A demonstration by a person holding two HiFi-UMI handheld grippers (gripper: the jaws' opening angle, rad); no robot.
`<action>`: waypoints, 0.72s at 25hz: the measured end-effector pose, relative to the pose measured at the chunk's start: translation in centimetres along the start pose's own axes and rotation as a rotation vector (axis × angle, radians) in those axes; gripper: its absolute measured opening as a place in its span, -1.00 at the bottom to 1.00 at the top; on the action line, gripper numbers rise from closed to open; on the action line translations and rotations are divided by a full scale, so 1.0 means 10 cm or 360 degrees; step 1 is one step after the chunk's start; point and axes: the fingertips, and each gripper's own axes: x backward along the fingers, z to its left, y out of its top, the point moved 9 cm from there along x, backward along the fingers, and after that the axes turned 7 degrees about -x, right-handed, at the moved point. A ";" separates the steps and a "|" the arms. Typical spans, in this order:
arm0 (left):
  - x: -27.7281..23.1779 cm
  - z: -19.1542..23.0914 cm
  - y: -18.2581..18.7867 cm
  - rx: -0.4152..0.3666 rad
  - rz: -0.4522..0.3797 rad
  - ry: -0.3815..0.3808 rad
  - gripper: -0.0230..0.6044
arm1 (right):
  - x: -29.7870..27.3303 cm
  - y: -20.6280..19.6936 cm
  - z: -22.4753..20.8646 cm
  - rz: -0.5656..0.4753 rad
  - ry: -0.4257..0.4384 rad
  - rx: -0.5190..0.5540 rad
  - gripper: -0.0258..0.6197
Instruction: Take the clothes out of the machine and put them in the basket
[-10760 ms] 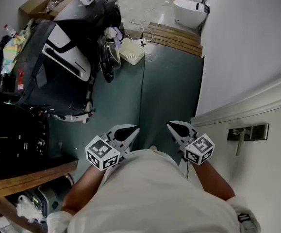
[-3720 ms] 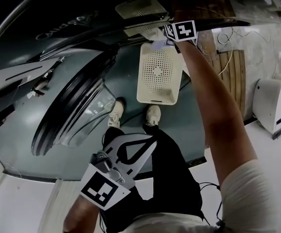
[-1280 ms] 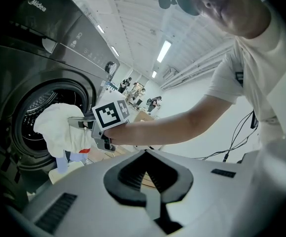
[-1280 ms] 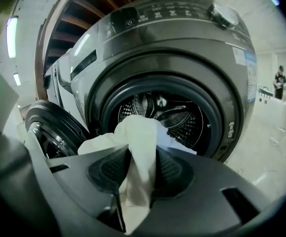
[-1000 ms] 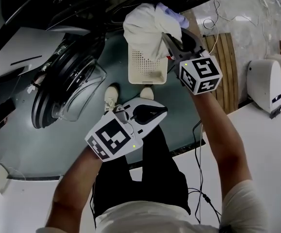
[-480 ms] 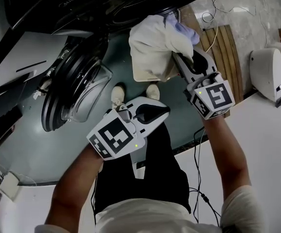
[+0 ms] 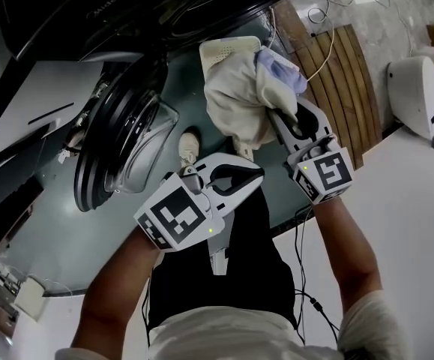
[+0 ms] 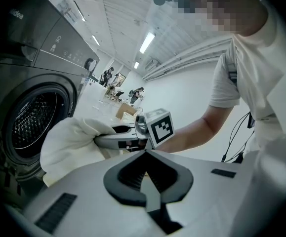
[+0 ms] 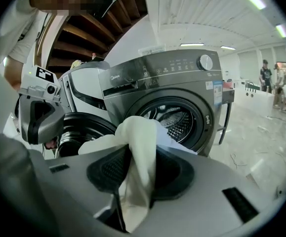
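Presently, at the left of the head view, the machine [image 7: 149, 10] stands with its door [image 7: 119, 148] swung open. Right of the door, the left hand-held gripper [image 7: 254, 173] hovers with its jaws drawn together and nothing between them, which the left gripper view confirms. It carries no load and sits nearer the person than the load does.

Further right, the clothes [image 7: 243, 103] form one pale bundle, clear of the drum and held in the air. The bundle droops downward from its pinched end, so its long axis runs roughly vertical. The basket [image 7: 218, 49] stands on the floor [image 7: 183, 88] beneath it. Only the far rim of the basket shows past the cloth, so the bundle appears to hang over the basket's near part rather than its centre.

At the right, the right hand-held gripper [image 7: 276, 118] is clamped narrowly on a fold of the clothes, and the right gripper view shows cloth filling the gap between its jaws. This hand is judged the one to act. The basket lies below it and slightly ahead, so a short forward carry and a descent should precede release.
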 end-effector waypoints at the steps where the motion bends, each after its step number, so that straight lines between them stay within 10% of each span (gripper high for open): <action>1: 0.01 0.00 -0.01 -0.0001 0.0005 -0.0008 -0.93 | 0.00 -0.06 0.01 0.0018 -0.0011 -0.0007 -0.52; 18: 0.03 0.12 -0.20 0.0026 0.0062 -0.0051 -0.93 | -0.94 -1.38 -0.48 0.0398 -0.0181 -0.0142 -0.52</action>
